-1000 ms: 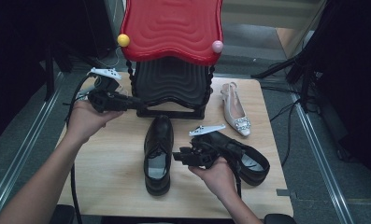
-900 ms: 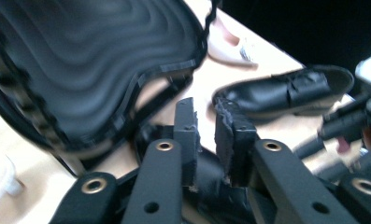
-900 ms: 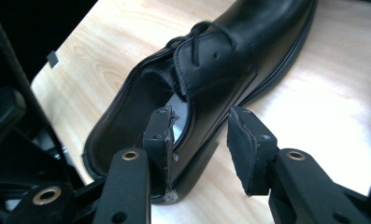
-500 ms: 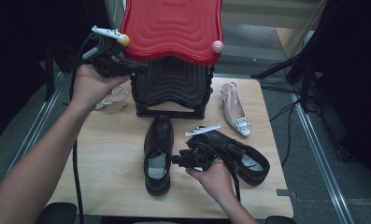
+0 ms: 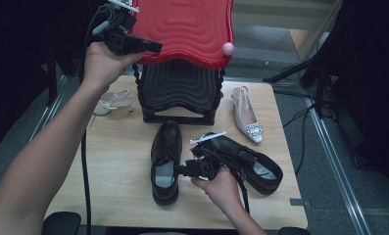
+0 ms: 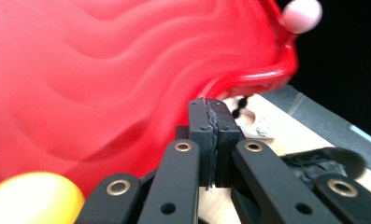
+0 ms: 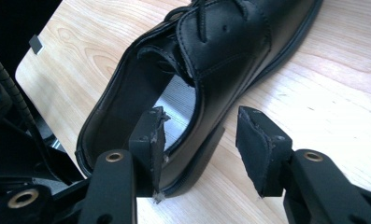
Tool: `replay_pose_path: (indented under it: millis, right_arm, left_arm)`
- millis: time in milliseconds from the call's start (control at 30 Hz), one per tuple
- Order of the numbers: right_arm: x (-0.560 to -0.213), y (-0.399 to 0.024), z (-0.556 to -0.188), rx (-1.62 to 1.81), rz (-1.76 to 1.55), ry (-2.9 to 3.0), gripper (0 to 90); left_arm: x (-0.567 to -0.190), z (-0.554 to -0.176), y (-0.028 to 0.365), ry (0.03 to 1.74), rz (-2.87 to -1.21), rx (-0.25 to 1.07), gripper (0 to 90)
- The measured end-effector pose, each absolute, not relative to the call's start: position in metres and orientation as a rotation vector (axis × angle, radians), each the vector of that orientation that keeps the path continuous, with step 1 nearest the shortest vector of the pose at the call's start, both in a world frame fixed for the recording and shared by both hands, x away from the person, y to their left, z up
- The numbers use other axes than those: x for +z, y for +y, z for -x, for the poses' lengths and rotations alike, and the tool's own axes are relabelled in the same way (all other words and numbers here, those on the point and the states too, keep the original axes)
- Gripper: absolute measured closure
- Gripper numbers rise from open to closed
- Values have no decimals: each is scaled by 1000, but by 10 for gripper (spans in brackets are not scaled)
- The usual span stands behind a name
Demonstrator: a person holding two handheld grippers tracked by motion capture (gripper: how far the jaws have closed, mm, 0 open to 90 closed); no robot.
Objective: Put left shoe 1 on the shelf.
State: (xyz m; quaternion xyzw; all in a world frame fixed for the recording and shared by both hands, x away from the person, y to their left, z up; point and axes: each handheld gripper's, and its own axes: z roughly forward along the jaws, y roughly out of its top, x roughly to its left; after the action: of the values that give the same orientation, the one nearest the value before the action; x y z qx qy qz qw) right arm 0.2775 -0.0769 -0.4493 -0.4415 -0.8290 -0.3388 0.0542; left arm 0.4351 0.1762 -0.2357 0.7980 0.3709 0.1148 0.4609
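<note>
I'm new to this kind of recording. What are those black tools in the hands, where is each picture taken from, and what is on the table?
A person holds a hand-held gripper in each hand. One camera looks down from above; the others ride on the grippers. The left hand-held gripper, shut and empty, is up by the red shelf. The right hand-held gripper, whose jaws have just been opening, straddles the side wall of a black shoe without pressing it. On the table lie a second black shoe, a pale heeled shoe and a sandal.

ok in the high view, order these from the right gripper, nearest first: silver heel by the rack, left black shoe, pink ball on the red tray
1. left black shoe, its side wall between the right gripper jaws
2. silver heel, far left by the rack
3. pink ball, on the red tray edge
</note>
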Motion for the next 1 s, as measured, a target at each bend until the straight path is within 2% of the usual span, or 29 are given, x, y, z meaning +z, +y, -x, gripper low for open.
replay_pose_path:
  millis: [633, 867, 1000]
  right_arm:
    - [-476, -55, -295, -904, 1398, -2505, 527]
    - [-488, -48, -307, -847, 1427, -2481, 536]
    - [-494, -44, -312, -801, 1423, -2479, 557]
  left_arm:
    - [-247, -447, 169, 931, -1988, 342, 900]
    - [-246, -448, 168, 937, -1980, 335, 900]
    - [-243, -448, 164, 914, -1935, 285, 900]
